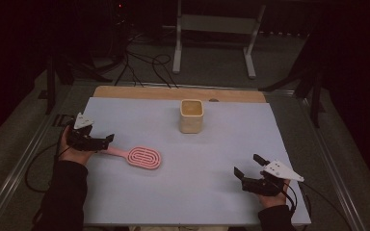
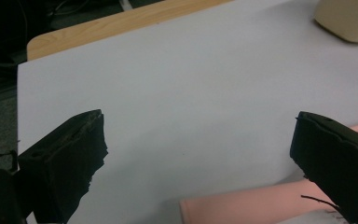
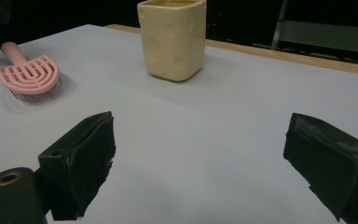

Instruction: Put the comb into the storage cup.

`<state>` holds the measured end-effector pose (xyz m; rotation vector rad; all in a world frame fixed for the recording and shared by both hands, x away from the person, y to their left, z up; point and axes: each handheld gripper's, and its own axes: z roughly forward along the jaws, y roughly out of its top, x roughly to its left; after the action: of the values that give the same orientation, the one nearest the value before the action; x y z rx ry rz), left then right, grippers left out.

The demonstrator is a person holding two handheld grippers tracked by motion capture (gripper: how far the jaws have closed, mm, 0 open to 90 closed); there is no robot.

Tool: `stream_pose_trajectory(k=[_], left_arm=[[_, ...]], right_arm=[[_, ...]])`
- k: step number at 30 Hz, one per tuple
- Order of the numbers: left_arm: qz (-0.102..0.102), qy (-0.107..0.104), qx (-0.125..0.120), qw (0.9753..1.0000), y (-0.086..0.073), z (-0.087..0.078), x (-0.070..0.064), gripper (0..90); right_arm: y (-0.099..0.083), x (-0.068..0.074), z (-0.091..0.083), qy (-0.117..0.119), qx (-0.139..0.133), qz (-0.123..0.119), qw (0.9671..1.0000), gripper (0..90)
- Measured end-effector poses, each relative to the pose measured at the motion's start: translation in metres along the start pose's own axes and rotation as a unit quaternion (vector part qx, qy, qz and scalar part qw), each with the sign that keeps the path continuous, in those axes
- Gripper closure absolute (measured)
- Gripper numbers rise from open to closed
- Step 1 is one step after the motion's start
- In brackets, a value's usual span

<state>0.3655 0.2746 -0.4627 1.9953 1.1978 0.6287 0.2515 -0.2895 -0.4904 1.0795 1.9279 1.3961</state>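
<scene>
A: From the high view, where's the pink brush [image 1: 139, 157]?
B: Toward the worktop's [image 1: 139, 113] left edge, handle at the left tongs [image 1: 105, 141]; right tongs [image 1: 247, 166] near the front right corner.
A: Left gripper view?
B: Jaws wide apart, the handle low between them, ungripped.
A: Right gripper view?
B: Wide open, empty; cream cup [image 3: 173, 38] beyond.

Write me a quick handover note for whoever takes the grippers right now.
Left gripper: open, fingers either side of the pink hairbrush handle end, not closed on it.
Right gripper: open, holding nothing, near the table's front right.
Brush lies flat on the white sheet, bristles down. Cream cup stands upright toward the far edge, apart from both.
Done: approach only. Left: close on the handle and lift; likely destination is the cup.
</scene>
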Motion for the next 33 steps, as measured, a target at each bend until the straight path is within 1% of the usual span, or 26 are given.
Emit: stream_pose_trajectory(k=[4,5,6,9,10,11,13,15,16,17,19,20,21,22,23,27,29,31,33], left_arm=[[-0.001,-0.001,0.008,1.0000,0.002,0.004,-0.002,6.3],[-0.002,-0.002,0.012,0.9999,0.002,0.005,-0.002,8.3],[0.001,0.002,0.018,0.9998,0.002,0.007,-0.003,11.0],[0.000,-0.001,0.018,0.9998,0.001,0.008,-0.003,18.8],[0.001,-0.004,0.019,0.9998,0.001,0.008,-0.003,23.1],[0.001,-0.001,0.016,0.9999,0.001,0.008,-0.004,27.6],[0.001,-0.008,0.018,0.9998,0.000,0.008,-0.003,37.3],[0.005,-0.011,0.021,0.9997,0.000,0.008,-0.003,45.2],[0.005,-0.011,0.021,0.9997,0.000,0.008,-0.003,48.7],[0.001,-0.019,0.027,0.9995,-0.001,0.009,-0.001,52.5],[-0.006,-0.027,0.031,0.9991,-0.001,0.010,0.000,58.8],[-0.006,-0.027,0.031,0.9991,-0.001,0.010,0.000,61.1],[-0.006,-0.027,0.031,0.9991,-0.001,0.010,0.000,61.1],[-0.007,-0.037,0.042,0.9984,-0.003,0.012,0.001,67.5],[-0.007,-0.039,0.046,0.9982,-0.003,0.013,0.001,70.6],[-0.001,-0.027,0.058,0.9979,-0.004,0.015,-0.001,81.7],[-0.003,-0.028,0.061,0.9977,-0.004,0.016,-0.001,87.6],[-0.002,-0.022,0.077,0.9968,-0.004,0.018,-0.001,89.8],[-0.002,-0.023,0.081,0.9964,-0.005,0.019,-0.001,90.0]], right_arm=[[0.000,0.000,0.000,0.000,0.000,0.000,1.0000,8.6],[0.000,0.000,0.000,0.000,0.000,0.000,1.0000,8.6],[0.000,0.000,0.000,0.000,0.000,0.000,1.0000,8.6],[0.000,0.000,0.000,0.000,0.000,0.001,1.0000,8.6],[0.000,0.000,0.000,0.000,0.000,0.000,1.0000,8.6],[0.000,0.000,0.000,0.000,0.001,0.000,1.0000,8.6],[0.000,0.000,0.000,0.001,0.001,0.000,1.0000,8.6],[0.000,0.001,0.000,0.001,0.001,0.001,1.0000,8.6],[0.000,0.001,0.000,0.001,0.001,0.001,1.0000,8.6],[0.000,0.001,0.000,0.001,0.001,0.001,1.0000,8.6],[0.000,0.001,0.001,0.000,0.003,0.000,1.0000,8.6],[0.000,0.001,0.001,0.000,0.003,0.000,1.0000,8.6],[0.000,0.001,0.001,0.001,0.003,0.001,1.0000,8.6],[0.000,0.001,0.001,0.001,0.004,0.001,1.0000,8.6],[0.000,0.001,0.001,0.001,0.003,-0.001,1.0000,8.6],[0.000,0.001,0.001,0.001,0.005,0.000,1.0000,8.6],[0.000,0.001,0.001,0.000,0.005,-0.001,1.0000,8.6],[0.000,0.001,0.001,0.000,0.005,-0.002,1.0000,8.6],[0.000,0.001,0.001,0.000,0.005,-0.001,1.0000,8.6]])
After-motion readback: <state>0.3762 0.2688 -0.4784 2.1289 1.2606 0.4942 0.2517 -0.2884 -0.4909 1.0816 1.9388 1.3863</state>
